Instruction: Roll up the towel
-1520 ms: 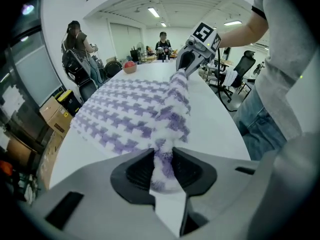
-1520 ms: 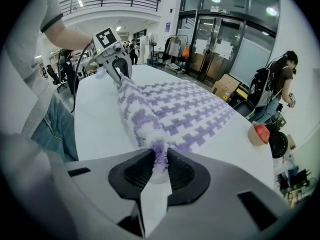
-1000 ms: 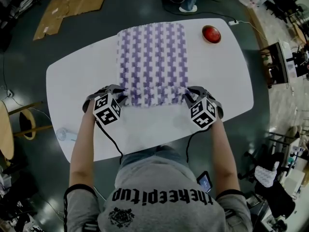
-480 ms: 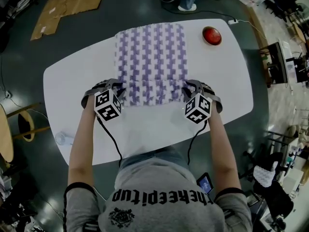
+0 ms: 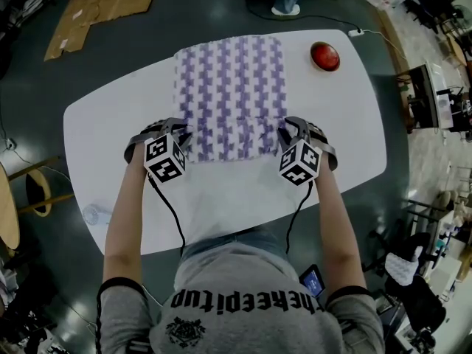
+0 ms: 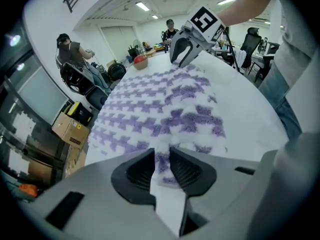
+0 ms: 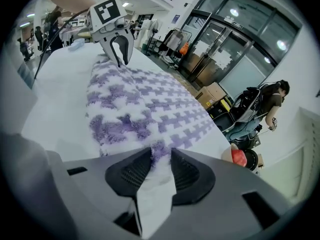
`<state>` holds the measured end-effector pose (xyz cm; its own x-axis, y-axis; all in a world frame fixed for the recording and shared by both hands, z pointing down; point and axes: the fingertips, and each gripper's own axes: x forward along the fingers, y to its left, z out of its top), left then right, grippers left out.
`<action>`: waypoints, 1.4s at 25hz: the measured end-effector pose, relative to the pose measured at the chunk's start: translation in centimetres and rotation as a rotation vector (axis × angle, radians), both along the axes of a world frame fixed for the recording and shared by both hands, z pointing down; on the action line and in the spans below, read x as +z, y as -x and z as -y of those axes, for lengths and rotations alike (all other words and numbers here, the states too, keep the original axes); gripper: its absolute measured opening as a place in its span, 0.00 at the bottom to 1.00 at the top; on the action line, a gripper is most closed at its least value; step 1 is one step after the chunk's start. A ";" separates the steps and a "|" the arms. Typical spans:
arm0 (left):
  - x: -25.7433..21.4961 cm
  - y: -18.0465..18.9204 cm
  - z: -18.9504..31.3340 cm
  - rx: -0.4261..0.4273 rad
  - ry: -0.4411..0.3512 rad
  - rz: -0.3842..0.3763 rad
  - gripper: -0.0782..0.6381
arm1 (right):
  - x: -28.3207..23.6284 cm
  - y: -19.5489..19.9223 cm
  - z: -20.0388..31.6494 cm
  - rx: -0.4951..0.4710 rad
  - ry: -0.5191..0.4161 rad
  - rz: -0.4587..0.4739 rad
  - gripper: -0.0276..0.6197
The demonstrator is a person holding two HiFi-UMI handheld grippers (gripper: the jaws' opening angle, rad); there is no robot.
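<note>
Gripping the near left corner of the towel point(image 5: 232, 72), the left gripper point(image 5: 181, 140) is pointing steeply down. Its jaws are standing only a little apart, and the pads are pressing on the purple-and-white fabric between them. The right gripper point(image 5: 285, 136) is sitting at the near right corner, also pointing steeply down. Its jaws have just been opening. The fabric is lying between the pads, and its pile is brushing them without being squeezed.

The white oval table point(image 5: 110, 124) is carrying everything, and the person is standing at its near side. The towel is lying along the middle of the table, running away from the person towards the far edge. Most of it is lying flat. Only the near end is turned over into a thick roll point(image 5: 232, 141), which is stretching between the two grippers. A red round object point(image 5: 324, 56) is sitting on the table to the right of the towel's far end, apart from it. The marker cubes of the grippers, left point(image 5: 166, 161) and right point(image 5: 299, 162), are facing up towards the head view.
</note>
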<state>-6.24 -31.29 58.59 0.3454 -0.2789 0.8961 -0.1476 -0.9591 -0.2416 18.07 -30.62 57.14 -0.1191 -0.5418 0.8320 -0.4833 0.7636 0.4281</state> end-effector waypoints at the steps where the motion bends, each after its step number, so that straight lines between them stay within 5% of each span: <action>1: 0.0 0.0 0.1 -0.003 -0.003 -0.009 0.25 | -0.2 0.1 0.0 0.008 0.004 0.019 0.24; 7: -2.6 -0.5 0.6 -0.061 -0.049 -0.149 0.25 | -3.4 0.0 -0.4 0.061 -0.003 0.180 0.24; 12: -5.5 -1.5 -0.8 -0.026 -0.089 -0.221 0.28 | -5.3 1.2 -2.7 0.003 0.004 0.239 0.24; 22: -1.3 -2.5 -6.9 0.103 -0.025 -0.109 0.40 | 0.4 4.0 -7.6 -0.214 0.105 0.040 0.37; 35: 1.4 -2.2 -5.9 0.101 -0.021 -0.049 0.46 | 3.0 1.6 -5.2 -0.160 0.094 -0.070 0.37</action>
<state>-4.01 -25.39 59.99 0.4165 -0.2590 0.8715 -0.0622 -0.9644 -0.2569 16.49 -25.43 60.15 -0.1373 -0.4402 0.8873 -0.3242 0.8664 0.3797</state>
